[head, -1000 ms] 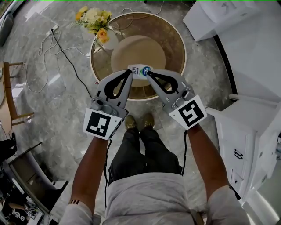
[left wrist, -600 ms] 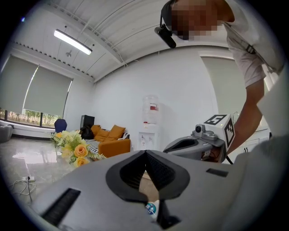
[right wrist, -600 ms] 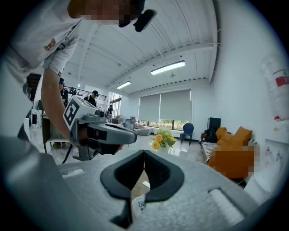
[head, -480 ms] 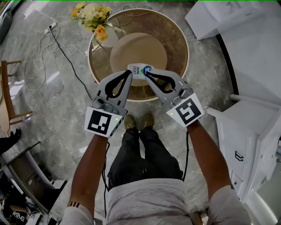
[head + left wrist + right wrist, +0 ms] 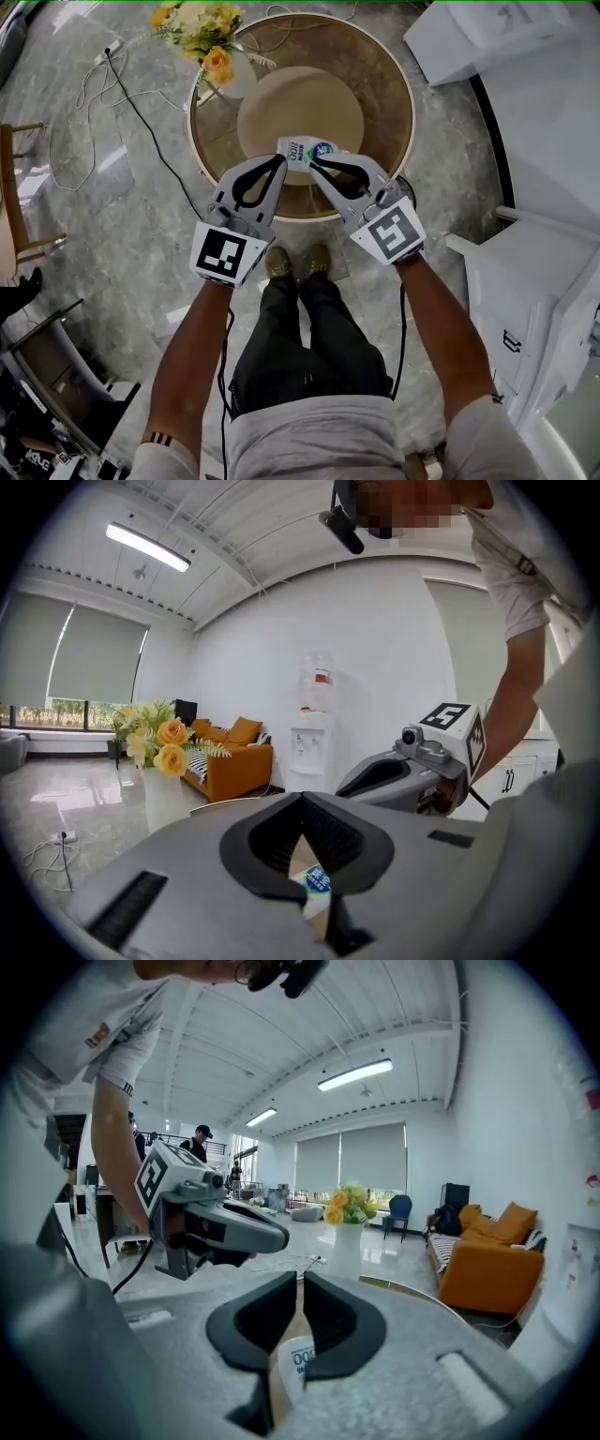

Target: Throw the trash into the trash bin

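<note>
A small white bottle with a blue-and-white label (image 5: 305,150) lies on the round glass table (image 5: 380,84), near its front edge. My left gripper (image 5: 279,163) and right gripper (image 5: 315,162) point at it side by side, both shut with nothing between the jaws. From the head view their tips sit just short of the bottle's two ends, and I cannot tell whether they touch it. In the left gripper view the bottle (image 5: 315,885) shows through the gap behind the closed jaws. The right gripper view shows the bottle (image 5: 295,1363) the same way. No trash bin is in view.
A white vase of yellow flowers (image 5: 214,56) stands at the table's far left rim. White cabinets (image 5: 530,281) line the right side. Cables (image 5: 98,89) trail over the marble floor at left, beside a wooden frame (image 5: 19,192). An orange sofa (image 5: 487,1260) stands beyond the table.
Both grippers have sunk together toward the table and look smaller from above. Their tips have stayed by the bottle, which has not moved. Both jaws have stayed closed.
</note>
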Demonstrator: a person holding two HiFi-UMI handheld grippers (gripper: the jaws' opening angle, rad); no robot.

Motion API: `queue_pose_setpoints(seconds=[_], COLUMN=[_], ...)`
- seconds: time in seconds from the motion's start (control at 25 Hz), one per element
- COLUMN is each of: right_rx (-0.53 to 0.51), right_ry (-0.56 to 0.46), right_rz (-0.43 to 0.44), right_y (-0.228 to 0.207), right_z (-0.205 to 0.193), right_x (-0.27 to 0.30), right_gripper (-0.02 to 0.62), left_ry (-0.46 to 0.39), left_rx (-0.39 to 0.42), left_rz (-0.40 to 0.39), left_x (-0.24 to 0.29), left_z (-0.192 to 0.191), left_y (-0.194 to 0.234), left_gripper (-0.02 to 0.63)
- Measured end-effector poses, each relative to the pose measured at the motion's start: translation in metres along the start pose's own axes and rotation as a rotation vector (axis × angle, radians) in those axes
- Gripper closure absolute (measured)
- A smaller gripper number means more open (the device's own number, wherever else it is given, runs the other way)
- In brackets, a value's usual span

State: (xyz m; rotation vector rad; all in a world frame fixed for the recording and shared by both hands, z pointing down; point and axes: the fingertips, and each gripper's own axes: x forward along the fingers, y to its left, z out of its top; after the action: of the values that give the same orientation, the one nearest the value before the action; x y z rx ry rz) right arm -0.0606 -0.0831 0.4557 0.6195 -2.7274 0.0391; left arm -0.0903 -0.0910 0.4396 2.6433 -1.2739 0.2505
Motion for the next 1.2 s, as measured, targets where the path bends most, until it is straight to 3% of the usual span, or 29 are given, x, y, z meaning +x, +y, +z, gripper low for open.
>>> queue_pose_setpoints(seconds=[0.24,0.68,0.96,1.2], right_rx=[-0.019,-0.072,-0.101,-0.155], right_ry=[0.056,0.213,0.335,0.458], right_rz=[0.050,0.142,0.143,0.205], right_y=[0.002,0.006,-0.004,-0.003], right_z=[-0.030,-0.080,-0.117,-0.153], right_x=[0.015,0.046,0.056,0.059], right_gripper=[0.509,0.331,0.235,0.150], left_ry=[0.010,0.019,0.017,0.022], left_rx=[-0.014,-0.032,-0.034,-0.039], left_rz=[0.003,0.001,-0.010,-0.020], left_x=[0.001,0.001,0.003,0.005], left_z=[-0.015,-0.032,-0.036,-0.043], left_y=[0.003,0.015,0.020,0.021], left_gripper=[0.606,0.606,0.606,0.606])
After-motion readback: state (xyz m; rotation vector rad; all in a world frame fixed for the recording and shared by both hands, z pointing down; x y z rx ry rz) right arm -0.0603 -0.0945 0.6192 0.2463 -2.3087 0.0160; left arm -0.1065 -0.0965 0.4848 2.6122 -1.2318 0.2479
